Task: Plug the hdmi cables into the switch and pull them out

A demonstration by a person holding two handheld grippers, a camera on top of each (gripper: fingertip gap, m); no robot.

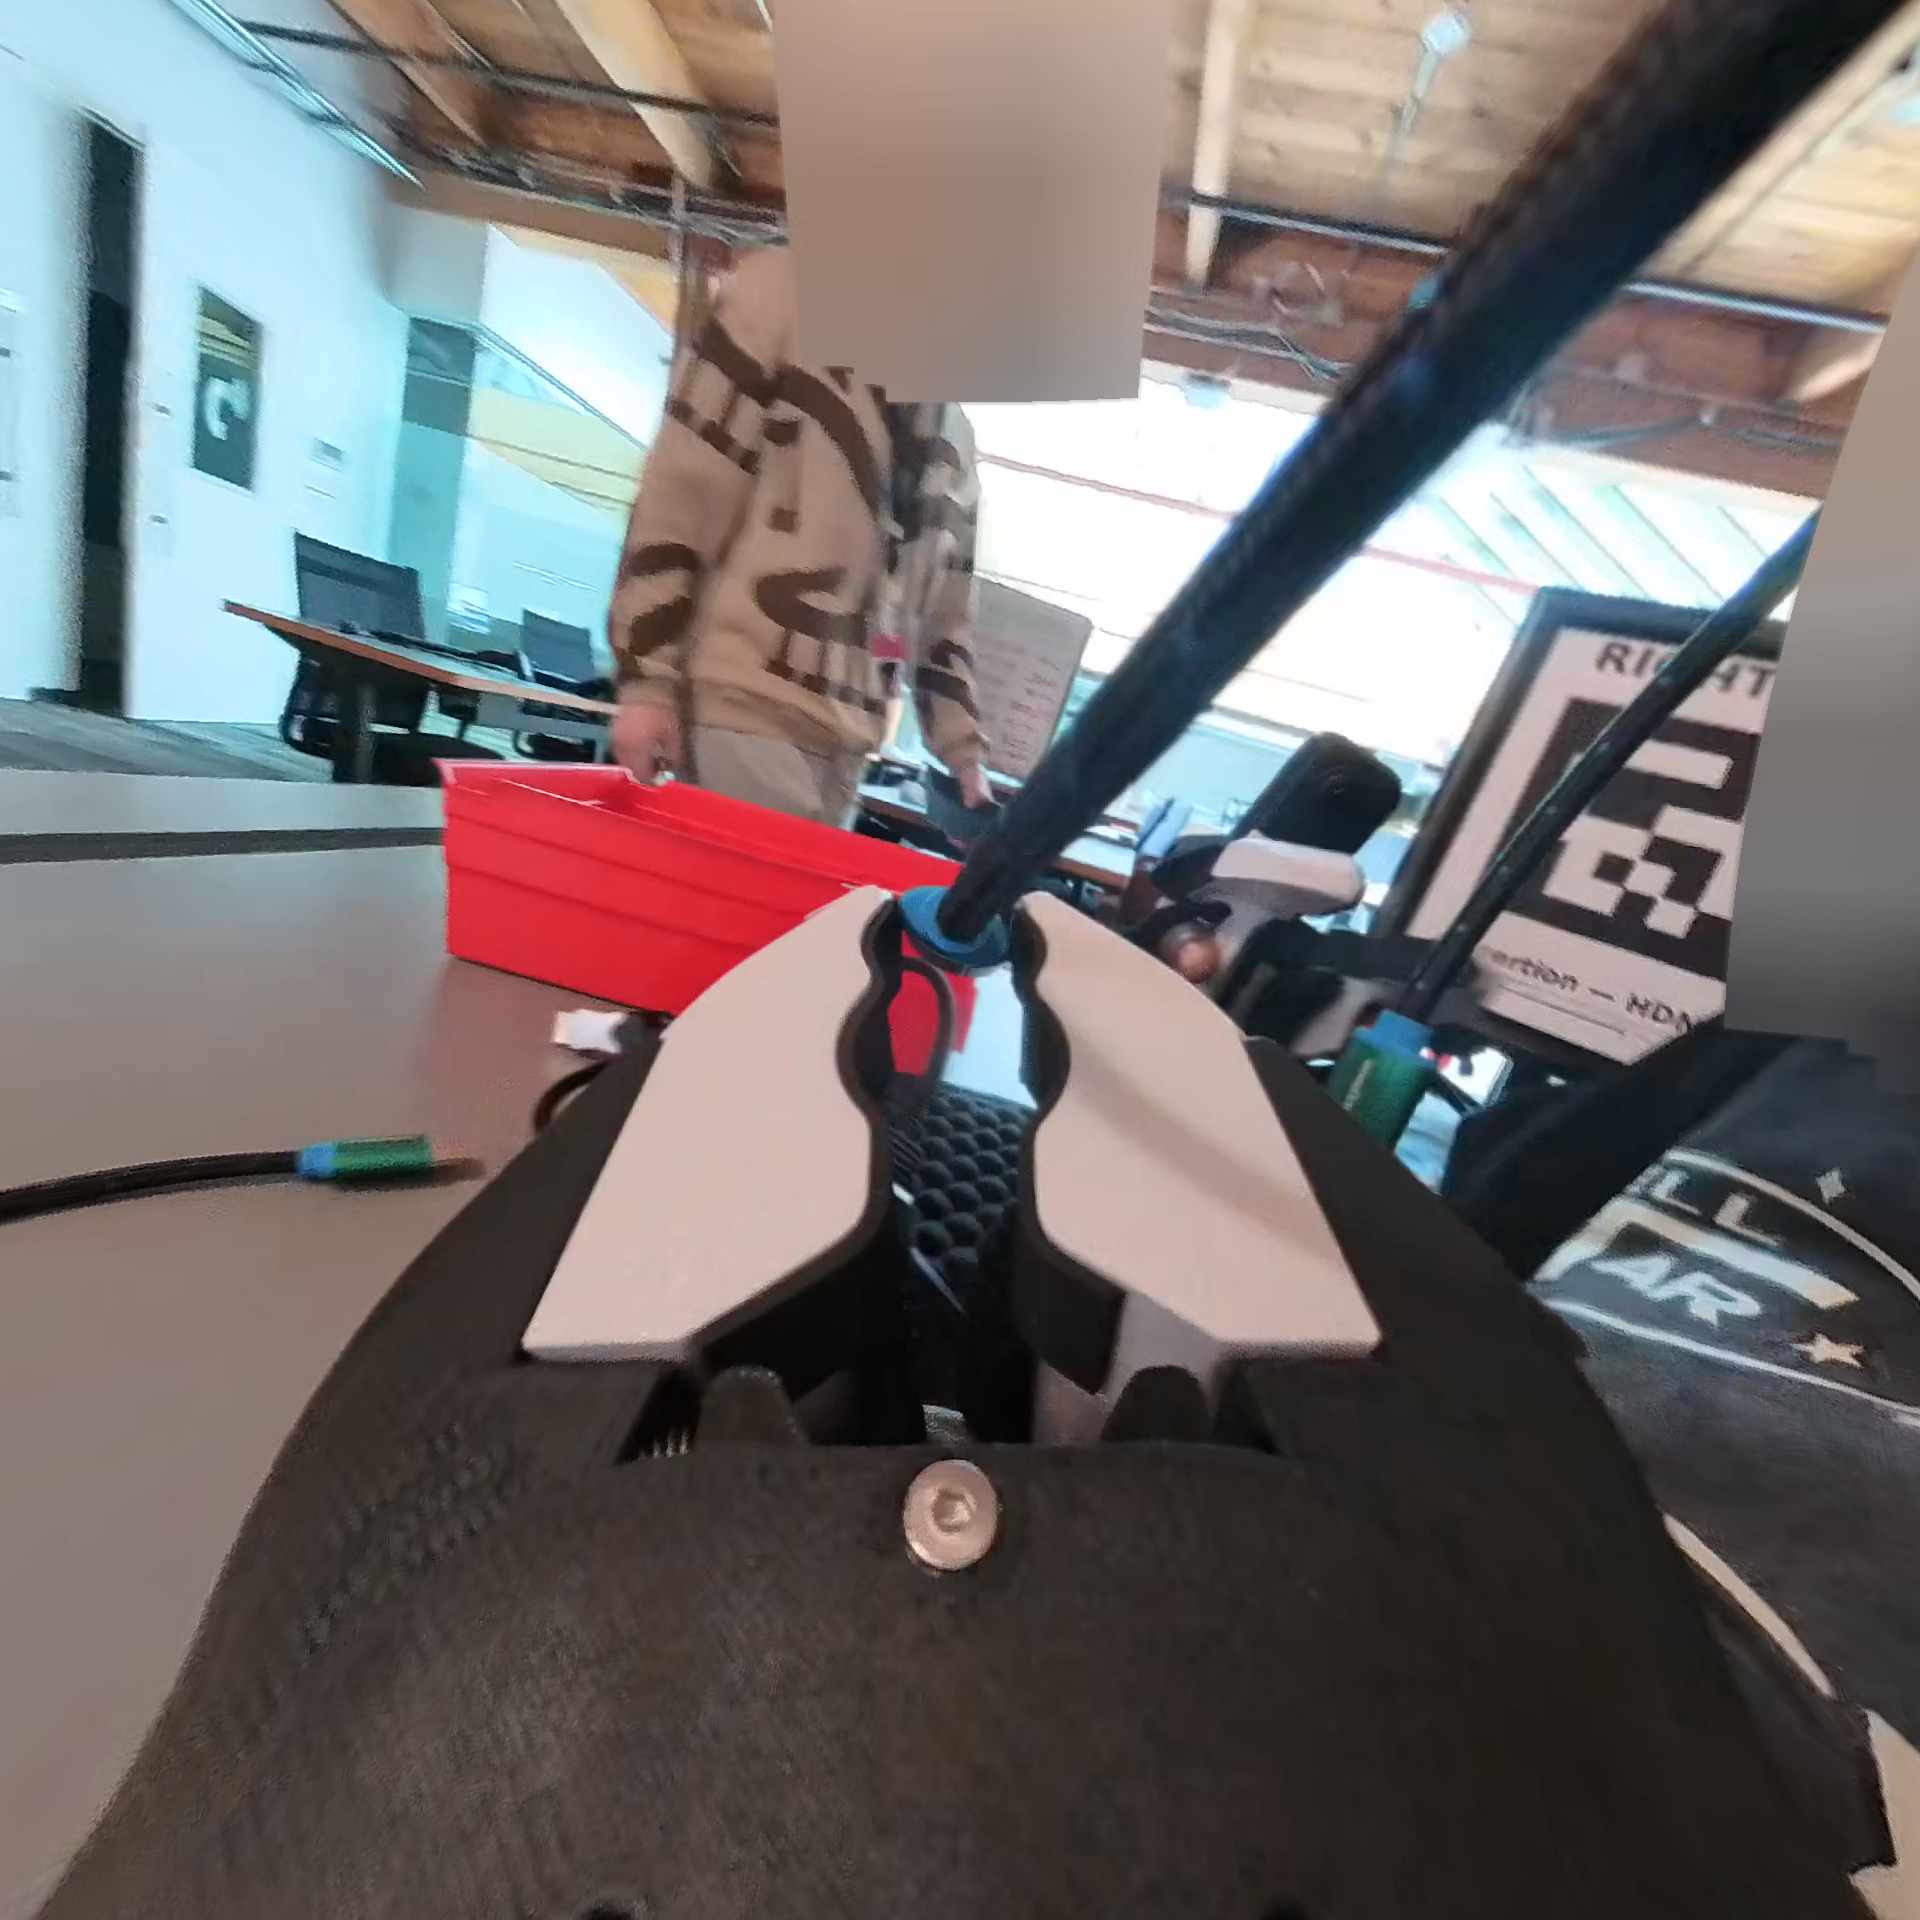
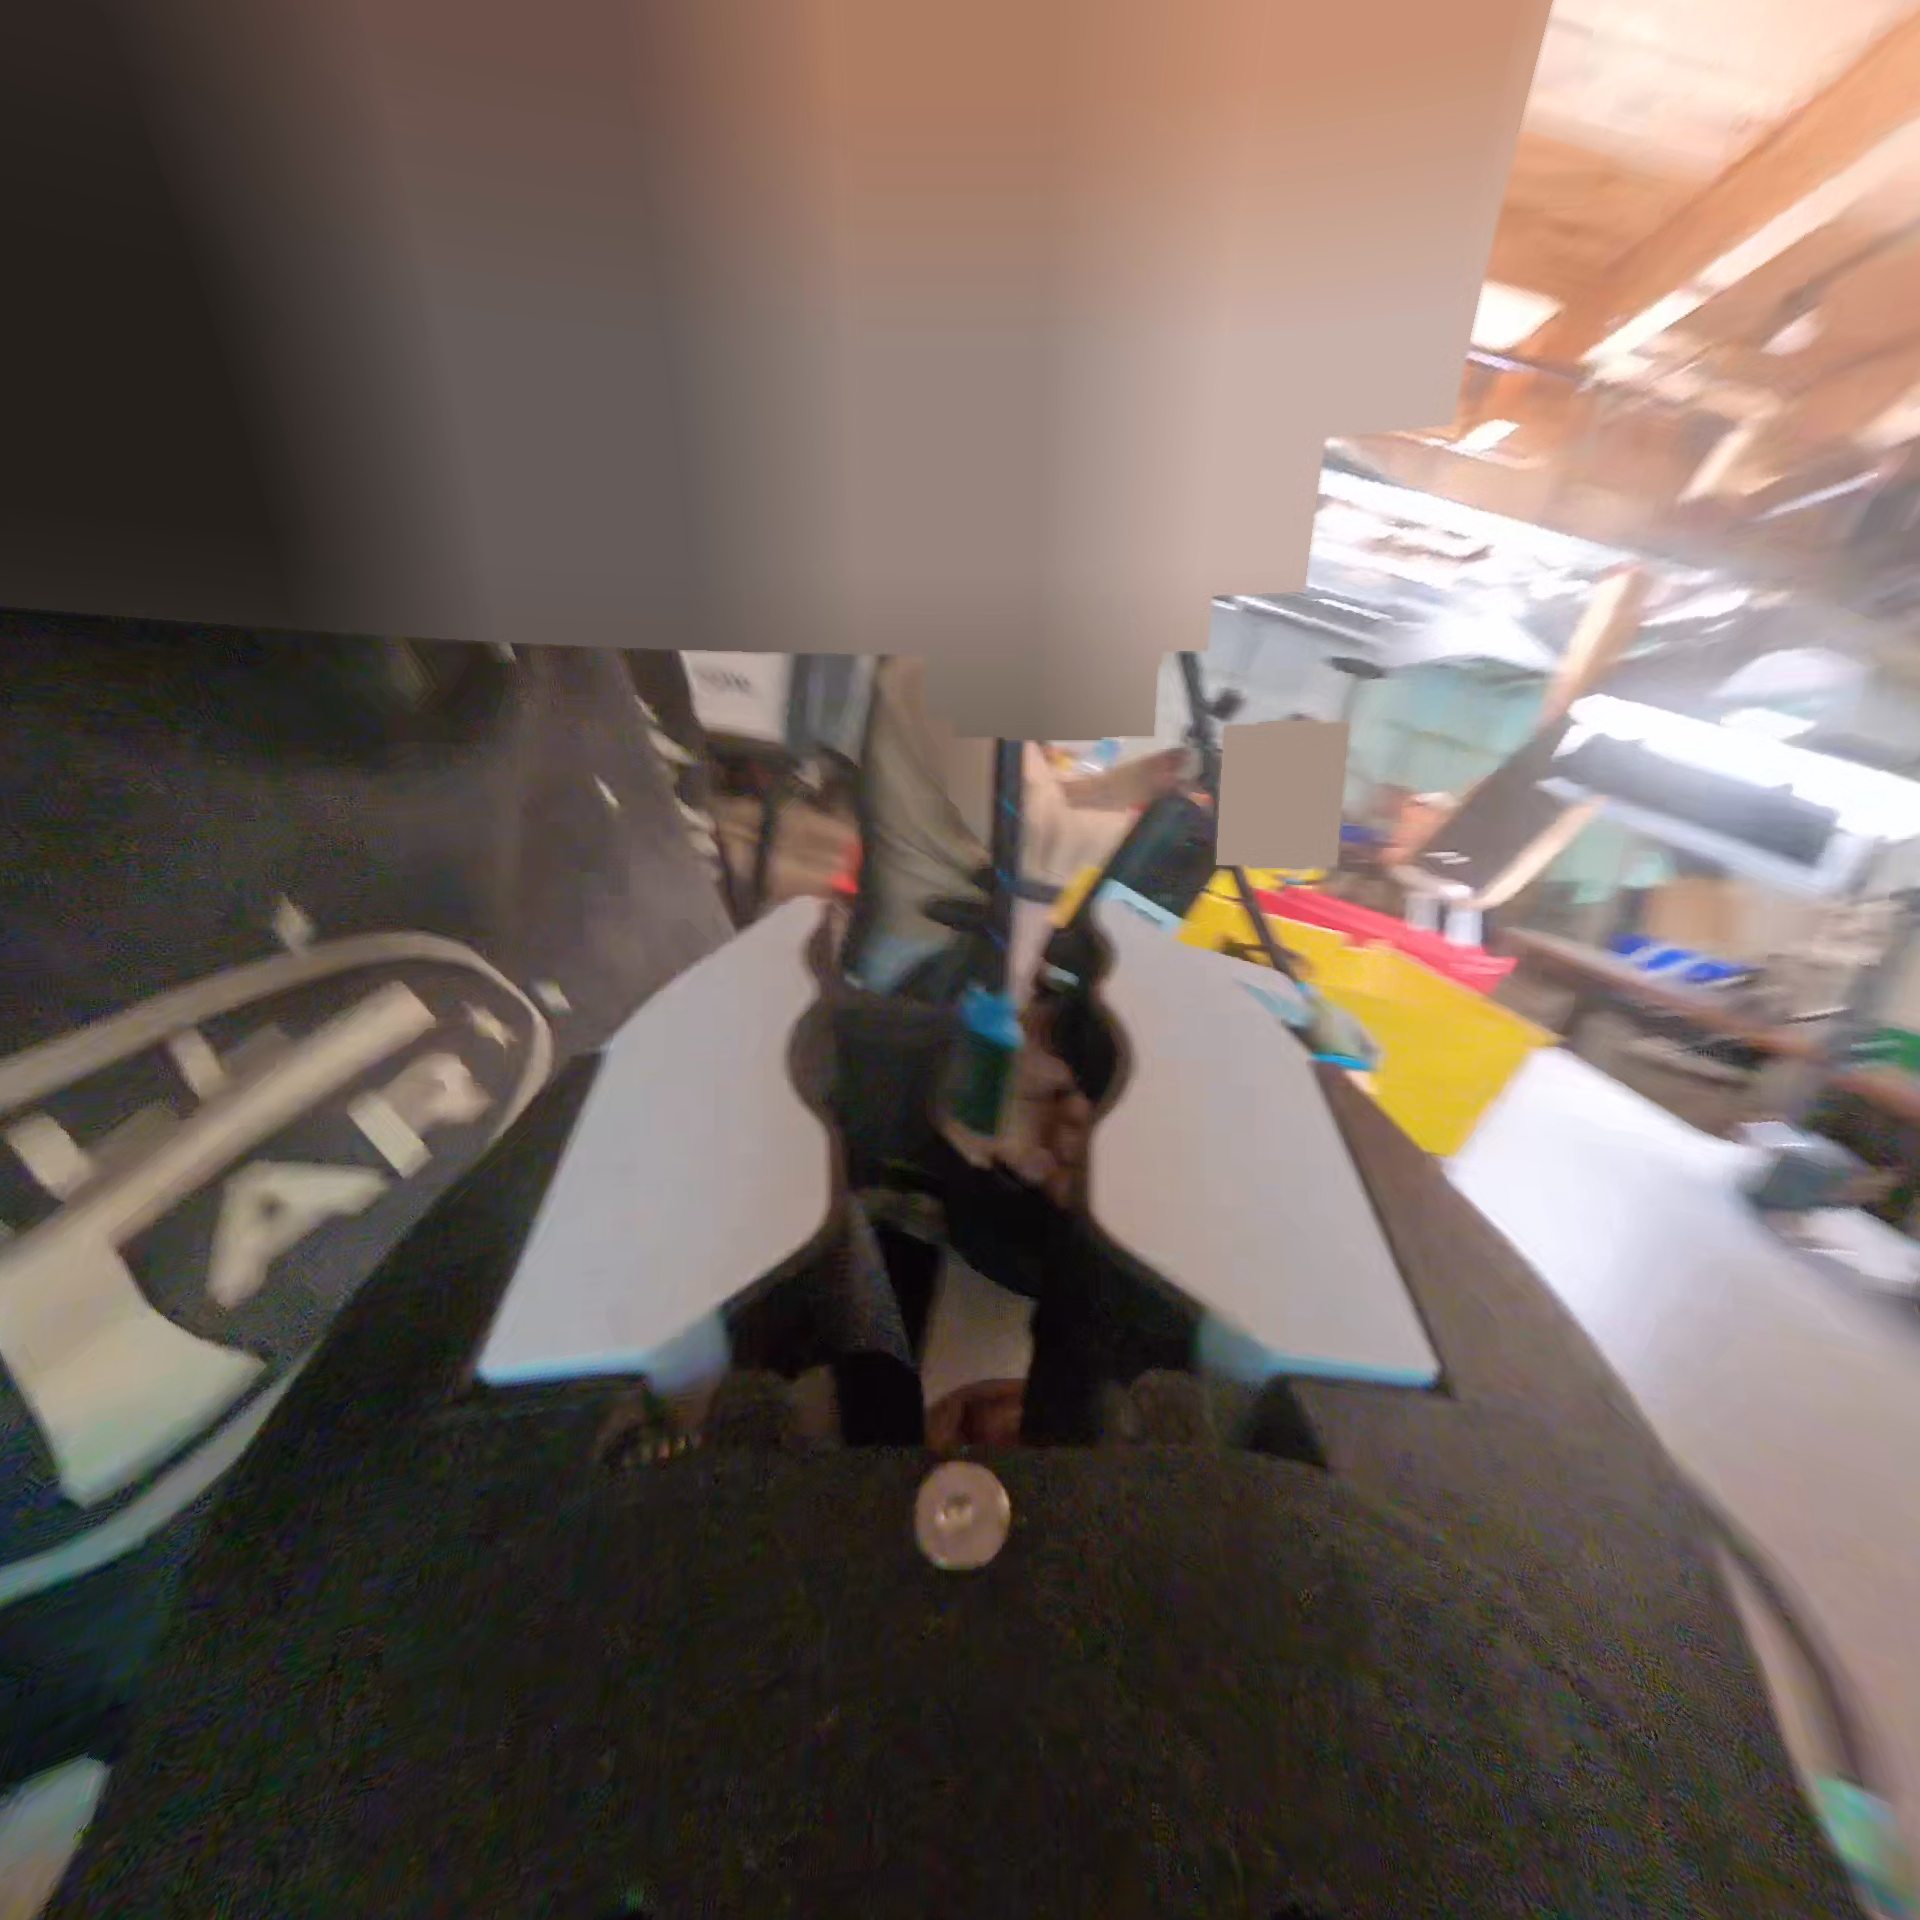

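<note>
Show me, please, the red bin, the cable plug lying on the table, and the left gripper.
red bin [image 1: 623, 883]: left wrist view, on its front wall.
cable plug [image 1: 366, 1156]: left wrist view, on its green body.
left gripper [image 1: 951, 920]: left wrist view, between its fingertips.

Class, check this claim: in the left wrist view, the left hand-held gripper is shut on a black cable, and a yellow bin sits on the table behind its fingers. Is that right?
Not quite. The bin behind the fingers is red, not yellow, as the left wrist view shows. The rest stands: the left hand-held gripper is shut on the black cable, and the bin sits on the table.
</note>
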